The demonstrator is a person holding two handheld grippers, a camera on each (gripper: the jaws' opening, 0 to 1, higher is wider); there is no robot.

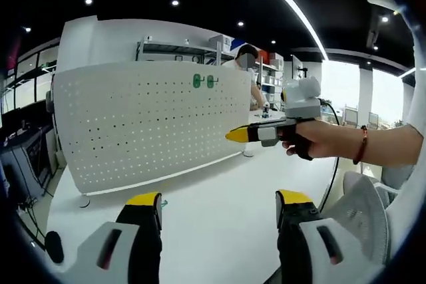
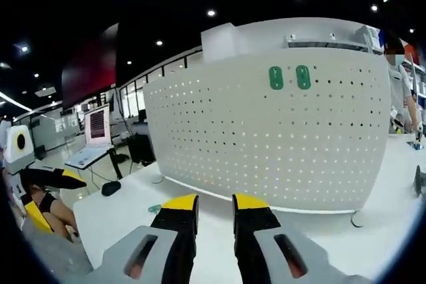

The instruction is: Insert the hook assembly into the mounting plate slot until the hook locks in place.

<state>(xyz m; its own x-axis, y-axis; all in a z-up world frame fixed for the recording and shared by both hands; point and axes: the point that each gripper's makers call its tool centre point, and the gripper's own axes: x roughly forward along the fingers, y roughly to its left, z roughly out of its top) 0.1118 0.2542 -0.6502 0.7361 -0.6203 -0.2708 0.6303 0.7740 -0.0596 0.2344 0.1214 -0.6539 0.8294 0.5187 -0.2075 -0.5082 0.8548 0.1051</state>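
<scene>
My left gripper (image 1: 219,207) stands wide open and empty; my right gripper (image 2: 214,212), nearly closed, grips nothing. Two small green plastic hooks (image 2: 289,77) sit high on the white perforated metal panel (image 2: 266,138) straight ahead. They look light, stiff and slippery, best pinched across their flat bodies.

The left claw (image 1: 219,199) reaches forward with its yellow-tipped jaws spread wide apart and nothing between them. The right claw (image 2: 214,203) has its jaws near each other with a narrow gap, also holding nothing. In the left gripper view, the right claw points leftward, gripped by the person's right hand (image 1: 318,139), forearm extended and a band on the wrist.
</scene>
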